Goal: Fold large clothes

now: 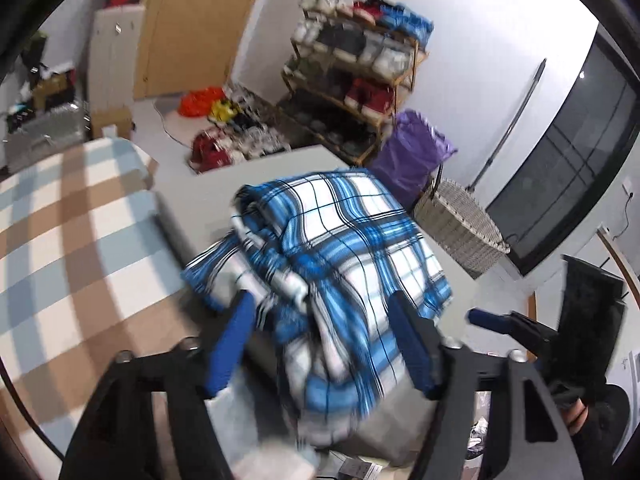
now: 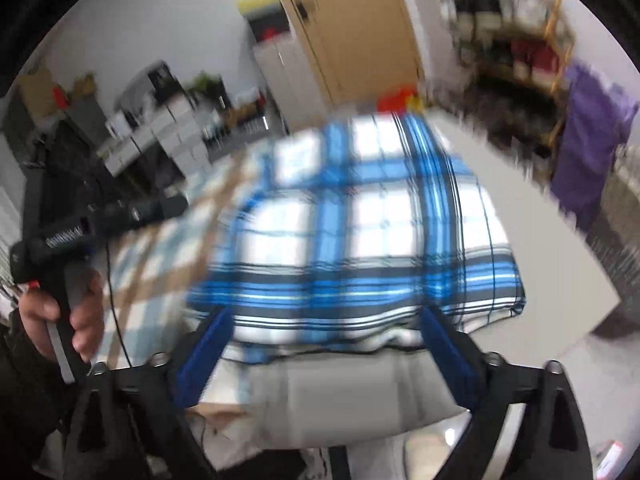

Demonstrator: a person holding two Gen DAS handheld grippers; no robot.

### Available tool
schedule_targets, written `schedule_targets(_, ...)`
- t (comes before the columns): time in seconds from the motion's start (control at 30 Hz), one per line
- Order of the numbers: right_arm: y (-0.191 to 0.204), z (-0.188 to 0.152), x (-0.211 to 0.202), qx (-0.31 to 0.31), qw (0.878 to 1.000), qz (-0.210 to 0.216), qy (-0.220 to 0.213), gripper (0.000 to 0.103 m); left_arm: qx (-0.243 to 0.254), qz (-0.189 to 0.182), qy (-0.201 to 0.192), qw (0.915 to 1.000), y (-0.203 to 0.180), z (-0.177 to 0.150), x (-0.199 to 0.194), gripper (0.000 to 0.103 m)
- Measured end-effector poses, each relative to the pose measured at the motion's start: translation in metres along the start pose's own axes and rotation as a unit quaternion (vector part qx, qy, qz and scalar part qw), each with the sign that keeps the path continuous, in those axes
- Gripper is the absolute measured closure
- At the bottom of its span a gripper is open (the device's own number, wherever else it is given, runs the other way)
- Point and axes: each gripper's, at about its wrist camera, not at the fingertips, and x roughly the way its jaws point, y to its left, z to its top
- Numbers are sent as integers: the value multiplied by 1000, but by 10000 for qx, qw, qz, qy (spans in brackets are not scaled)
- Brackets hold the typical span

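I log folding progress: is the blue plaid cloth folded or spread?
Folded: the blue plaid cloth lies as a compact, layered bundle on the grey table.

The plaid shirt (image 1: 344, 240) is soft woven cloth in blue, white and black, and it looks matt. The table (image 1: 224, 188) under it is smooth, plain grey and not shiny. The basket (image 1: 460, 220) beside it is rough woven wicker. The door (image 1: 196, 20) is smooth pale wood. The left gripper (image 1: 320, 340) has matt black plastic arms, blue fingers (image 1: 232, 344) and small shiny metal screws. The purple bag (image 1: 412, 152) looks thin and crinkly.
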Motion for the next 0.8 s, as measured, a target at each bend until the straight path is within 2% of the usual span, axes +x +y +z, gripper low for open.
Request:
schedule_targets(0.1,41,-25,-48,-174,9959,-92,-885,0,206,116,-279,9993,-16,-18,-33,36)
schedule_targets(0.17,61,-39,-69,-188,9902,-163,-1376,0,461,339,-648,9963,-32,-34,-61,34)
schedule_targets(0.23,79,-53,-86,-185,9828,-210,-1823,0,689,539,-960,9915,-45,-48,-81,21)
schedule_targets(0.3,90,-63,-99,-160,9729,-244,-2294,0,795,648,-1402,9848,-56,-64,-105,18)
schedule_targets(0.37,97,-77,-113,-37,9601,-175,-2789,0,881,789,-1656,9791,-63,-77,-124,18)
schedule_targets(0.47,105,-89,-130,46,9445,-148,-3282,0,858,1097,-2015,9695,-68,-93,-143,17)
schedule_targets(0.5,108,-95,-137,59,9370,-210,-3487,0,832,1198,-2071,9674,-69,-98,-147,15)
schedule_targets(0.57,115,-105,-147,94,9245,-346,-3794,0,827,1276,-2211,9633,-70,-106,-152,3)
schedule_targets(0.63,122,-111,-156,93,9178,-535,-3932,0,898,1338,-2425,9567,-73,-113,-156,1)
schedule_targets(0.67,126,-112,-158,82,9184,-665,-3899,0,980,1395,-2480,9536,-76,-117,-158,1)
schedule_targets(0.8,135,-116,-155,128,9348,-930,-3425,0,1088,1361,-2368,9558,-82,-126,-155,1)
